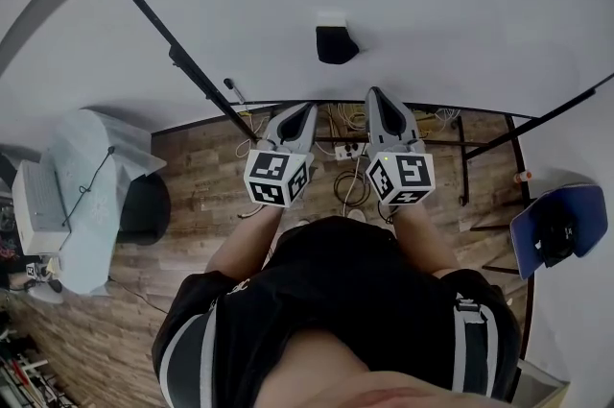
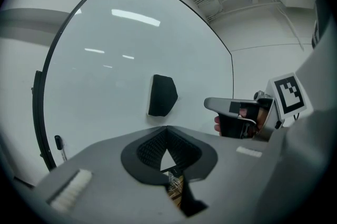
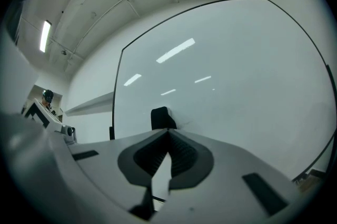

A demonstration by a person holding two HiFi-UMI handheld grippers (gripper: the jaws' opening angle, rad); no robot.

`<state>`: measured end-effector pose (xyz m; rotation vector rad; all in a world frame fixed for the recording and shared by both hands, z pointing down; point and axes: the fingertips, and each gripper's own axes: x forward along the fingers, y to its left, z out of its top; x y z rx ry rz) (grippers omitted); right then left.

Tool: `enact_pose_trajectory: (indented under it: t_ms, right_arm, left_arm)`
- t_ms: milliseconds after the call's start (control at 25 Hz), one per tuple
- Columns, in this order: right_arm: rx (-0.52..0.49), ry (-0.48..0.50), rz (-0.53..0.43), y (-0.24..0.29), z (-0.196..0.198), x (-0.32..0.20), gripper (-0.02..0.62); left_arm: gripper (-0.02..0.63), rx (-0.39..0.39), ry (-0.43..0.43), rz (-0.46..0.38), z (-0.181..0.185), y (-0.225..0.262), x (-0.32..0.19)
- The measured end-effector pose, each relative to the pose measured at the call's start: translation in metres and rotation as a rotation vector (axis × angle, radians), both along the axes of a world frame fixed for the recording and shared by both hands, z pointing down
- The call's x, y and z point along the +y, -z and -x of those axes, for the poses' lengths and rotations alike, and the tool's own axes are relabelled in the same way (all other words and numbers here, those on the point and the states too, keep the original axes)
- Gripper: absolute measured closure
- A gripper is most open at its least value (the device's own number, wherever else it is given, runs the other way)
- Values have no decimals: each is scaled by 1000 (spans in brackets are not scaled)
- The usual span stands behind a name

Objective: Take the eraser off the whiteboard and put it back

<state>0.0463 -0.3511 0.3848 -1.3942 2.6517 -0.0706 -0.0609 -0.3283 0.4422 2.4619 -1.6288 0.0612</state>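
On whiteboard [image 1: 460,3]: black eraser [image 1: 336,44] stuck, untouched.

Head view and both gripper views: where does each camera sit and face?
Head view: on the head, facing down; whiteboard, eraser, left gripper, right gripper, torso.
Left gripper view: rides that gripper, faces eraser; own fingers, right gripper visible.
Right gripper view: likewise, faces eraser; own fingers show.
Shared: eraser on whiteboard.
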Motion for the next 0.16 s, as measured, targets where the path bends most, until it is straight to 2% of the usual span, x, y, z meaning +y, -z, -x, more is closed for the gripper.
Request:
enact_pose_trajectory:
  t_ms: [160]
  right_arm:
    - [5,9,3,-3,10,0,589]
  left_arm:
    - [597,0,8,3,8,-3,1]
